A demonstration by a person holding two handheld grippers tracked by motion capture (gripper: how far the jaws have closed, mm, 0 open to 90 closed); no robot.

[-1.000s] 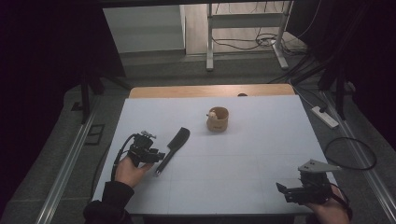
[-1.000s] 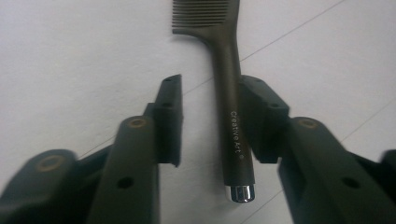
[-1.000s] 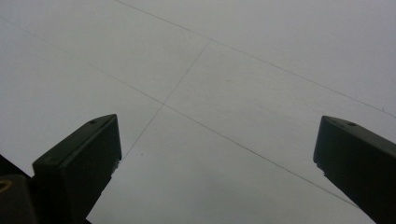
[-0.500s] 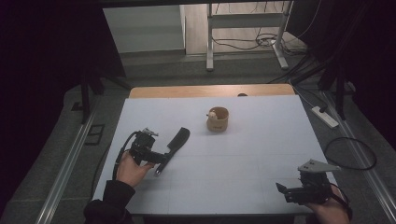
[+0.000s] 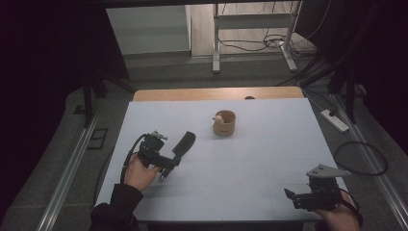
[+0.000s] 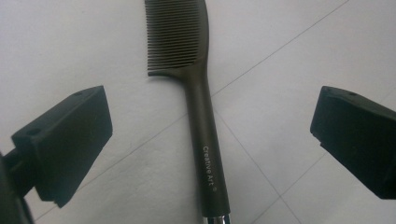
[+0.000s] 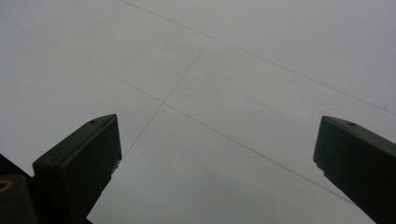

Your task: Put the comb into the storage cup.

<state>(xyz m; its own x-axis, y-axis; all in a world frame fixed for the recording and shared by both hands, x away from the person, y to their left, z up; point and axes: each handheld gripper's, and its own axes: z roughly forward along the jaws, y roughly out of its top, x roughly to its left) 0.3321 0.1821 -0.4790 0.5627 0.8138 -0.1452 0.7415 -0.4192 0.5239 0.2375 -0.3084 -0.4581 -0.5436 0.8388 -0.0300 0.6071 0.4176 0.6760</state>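
Left gripper [image 5: 169, 163] over the comb [image 5: 183, 144], left half of the table [image 5: 269, 159]. Its jaws have just been opening and now stand wide, one on each side of the handle with clear gaps, the pads pressing on nothing; the comb lies flat on the white sheet. Judged as a release just made: lift your hand straight up and back toward the near edge, so that neither jaw drags the handle or swings the toothed end round. Keep the jaws spread until they are clear of the handle. If instead you mean to take the comb up, centre the handle between the jaws and close across its narrow width, near the printed lettering, not on the teeth. The comb [image 6: 196, 93] is dark, slim and one-piece: fine, close teeth along one side of a curved head at the far end, a plain tapering handle with small white print, and a bright metal tip at the near end. It points from near left to far right, well apart from the brown cup [image 5: 224, 123] farther off. Your right gripper [image 5: 293, 198] rests at the near right corner, jaws wide, bare table between them.
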